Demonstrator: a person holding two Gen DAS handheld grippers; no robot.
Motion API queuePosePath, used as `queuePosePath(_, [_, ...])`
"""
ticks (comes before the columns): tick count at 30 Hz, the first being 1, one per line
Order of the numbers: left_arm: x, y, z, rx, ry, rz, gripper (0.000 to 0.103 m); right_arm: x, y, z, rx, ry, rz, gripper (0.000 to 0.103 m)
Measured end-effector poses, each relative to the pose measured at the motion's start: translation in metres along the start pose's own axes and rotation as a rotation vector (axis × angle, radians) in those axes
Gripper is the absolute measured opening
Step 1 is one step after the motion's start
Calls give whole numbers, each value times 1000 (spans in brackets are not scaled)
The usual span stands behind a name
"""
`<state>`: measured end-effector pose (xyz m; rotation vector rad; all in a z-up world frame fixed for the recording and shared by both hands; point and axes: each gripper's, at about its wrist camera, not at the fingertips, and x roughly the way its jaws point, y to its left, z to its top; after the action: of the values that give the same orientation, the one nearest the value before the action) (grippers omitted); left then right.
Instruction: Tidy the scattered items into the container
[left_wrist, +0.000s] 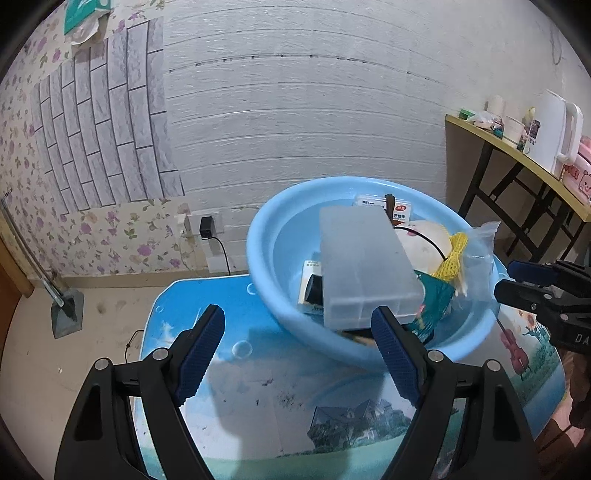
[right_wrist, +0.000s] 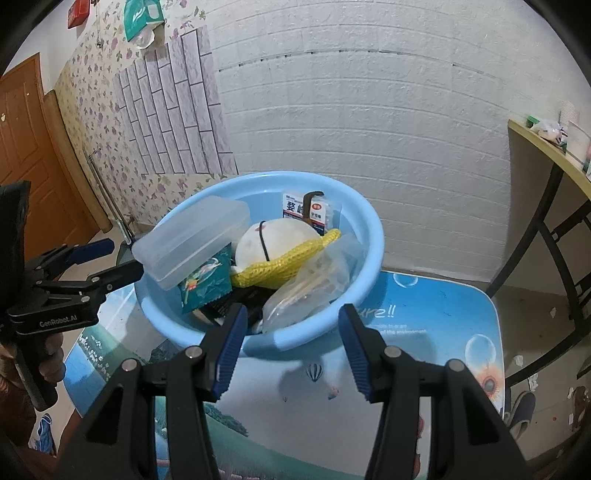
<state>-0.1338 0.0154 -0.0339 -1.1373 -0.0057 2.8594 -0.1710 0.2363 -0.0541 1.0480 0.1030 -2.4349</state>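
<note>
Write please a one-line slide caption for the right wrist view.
Open right hand-held gripper before a blue basin holding a clear plastic box and yellow net.

Ahead of your claws stands a small table (right_wrist: 436, 325), its top printed with blue sky, bubbles, balloons, a sunflower and a house. One thing rests directly on it: a light blue basin (right_wrist: 365, 236), just beyond your fingertips. Dark specks mark the top nearer you.

You see a light blue basin (right_wrist: 369, 236), a frosted clear box (right_wrist: 192, 240), yellow netting (right_wrist: 291, 258) and floral wallpaper (left_wrist: 110, 236) at left.
</note>
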Motion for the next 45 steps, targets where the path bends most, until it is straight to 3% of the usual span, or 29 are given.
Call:
queuePosePath(10, [6, -7, 5, 8, 9, -30, 82, 5, 3, 3, -3, 7, 2, 51])
queuePosePath(12, [5, -7, 4, 1, 19, -38, 91, 5, 4, 3, -2, 9, 5, 51])
queuePosePath(15, [1, -8, 2, -7, 14, -39, 94, 4, 6, 5, -1, 12, 5, 51])
queuePosePath(19, [-5, -11, -2, -4, 25, -41, 94, 0, 9, 4, -4, 9, 3, 62])
queuePosePath(23, [-10, -13, -4, -1, 26, -32, 101, -9, 15, 3, -7, -3, 2, 64])
queuePosePath(29, [-27, -15, -9, -29, 17, -13, 101, -30, 28, 3, -23, -40, -8, 70])
queuePosePath(45, [-65, -15, -34, -65, 50, -80, 103, -85, 50, -13, -29, -106, -16, 77])
